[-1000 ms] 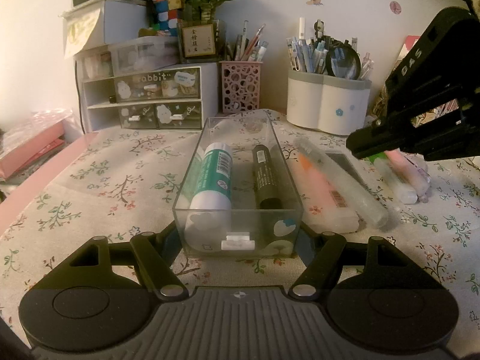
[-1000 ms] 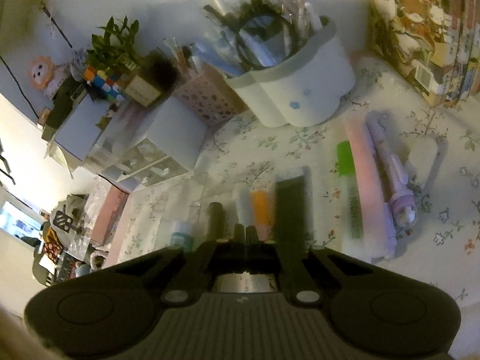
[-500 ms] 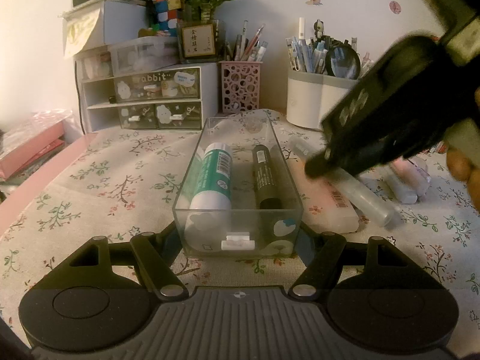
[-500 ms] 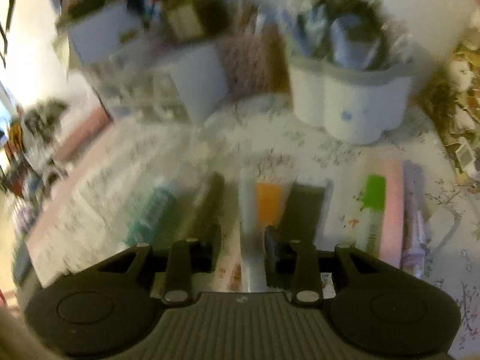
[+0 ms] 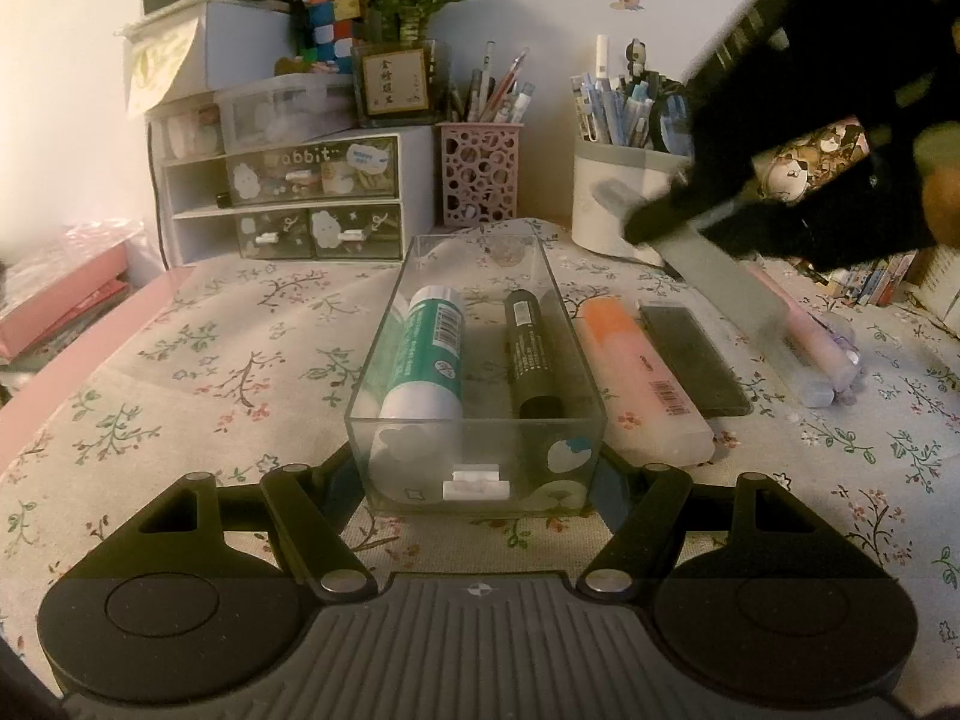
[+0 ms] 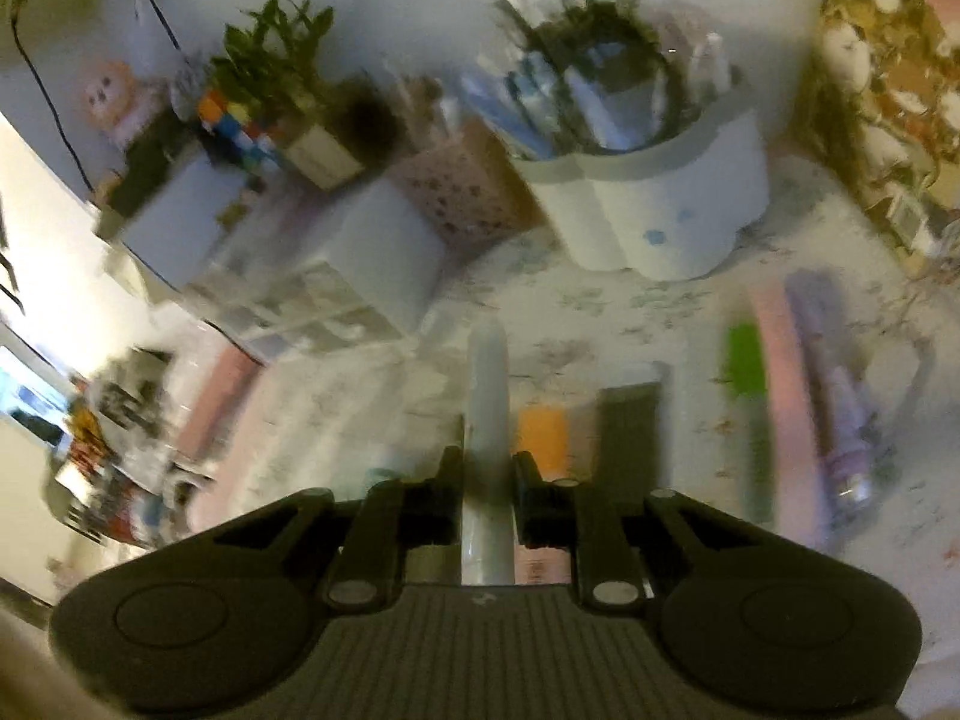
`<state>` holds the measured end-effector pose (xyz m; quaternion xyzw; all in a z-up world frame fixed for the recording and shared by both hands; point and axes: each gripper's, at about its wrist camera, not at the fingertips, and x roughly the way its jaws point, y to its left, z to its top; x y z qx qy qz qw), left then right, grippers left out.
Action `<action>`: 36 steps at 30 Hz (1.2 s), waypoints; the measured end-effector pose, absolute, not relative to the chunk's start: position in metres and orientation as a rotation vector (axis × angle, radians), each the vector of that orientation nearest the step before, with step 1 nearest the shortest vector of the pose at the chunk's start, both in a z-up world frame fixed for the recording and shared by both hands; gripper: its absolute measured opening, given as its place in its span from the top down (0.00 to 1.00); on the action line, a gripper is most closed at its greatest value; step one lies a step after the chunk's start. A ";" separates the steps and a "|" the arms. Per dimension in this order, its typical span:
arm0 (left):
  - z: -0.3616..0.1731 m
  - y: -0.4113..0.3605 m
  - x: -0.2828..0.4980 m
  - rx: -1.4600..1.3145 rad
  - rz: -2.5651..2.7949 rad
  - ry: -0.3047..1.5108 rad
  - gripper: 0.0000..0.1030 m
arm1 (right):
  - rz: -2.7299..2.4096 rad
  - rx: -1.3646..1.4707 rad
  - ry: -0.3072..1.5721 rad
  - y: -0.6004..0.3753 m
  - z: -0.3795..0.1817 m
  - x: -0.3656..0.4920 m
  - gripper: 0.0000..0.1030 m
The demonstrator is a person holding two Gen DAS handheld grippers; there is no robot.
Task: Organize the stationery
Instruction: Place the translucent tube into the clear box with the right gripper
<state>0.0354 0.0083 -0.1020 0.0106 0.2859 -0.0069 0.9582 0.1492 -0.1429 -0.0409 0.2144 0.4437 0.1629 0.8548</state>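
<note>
The left gripper [image 5: 480, 468] has its jaws set wide on either side of the near end of the clear tray [image 5: 384, 360], which rests on the tabletop [image 5: 180, 372] and contains a glue stick [image 5: 429, 354] and a black marker [image 5: 531, 354]. Just right of the tray lie an orange highlighter [image 5: 642, 378] and a dark case [image 5: 693, 354]. Beyond, the right gripper [image 6: 487, 492] holds a pale tube [image 6: 489, 420] between its jaws, raised above the tabletop.

tray [image 5: 474, 501] right half free | flanked – orange highlighter [image 5: 636, 369] touching right wall
</note>
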 end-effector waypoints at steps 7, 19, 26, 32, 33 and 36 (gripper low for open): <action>-0.102 0.009 0.036 0.023 -0.015 0.580 0.30 | 0.392 0.513 0.982 -0.111 -0.041 0.155 0.84; -0.102 0.008 0.036 0.022 -0.015 0.580 0.30 | 0.321 0.391 1.001 -0.073 -0.055 0.165 0.84; -0.102 0.009 0.036 0.022 -0.017 0.579 0.30 | 0.295 0.377 1.047 -0.069 -0.063 0.171 0.84; -0.102 0.009 0.037 0.023 -0.017 0.580 0.30 | 0.329 0.385 1.074 -0.071 -0.062 0.166 0.83; -0.102 0.009 0.036 0.023 -0.018 0.580 0.30 | 0.334 0.394 1.077 -0.073 -0.063 0.165 0.83; -0.102 0.009 0.037 0.022 -0.019 0.579 0.30 | 0.356 0.467 1.053 -0.090 -0.059 0.163 0.84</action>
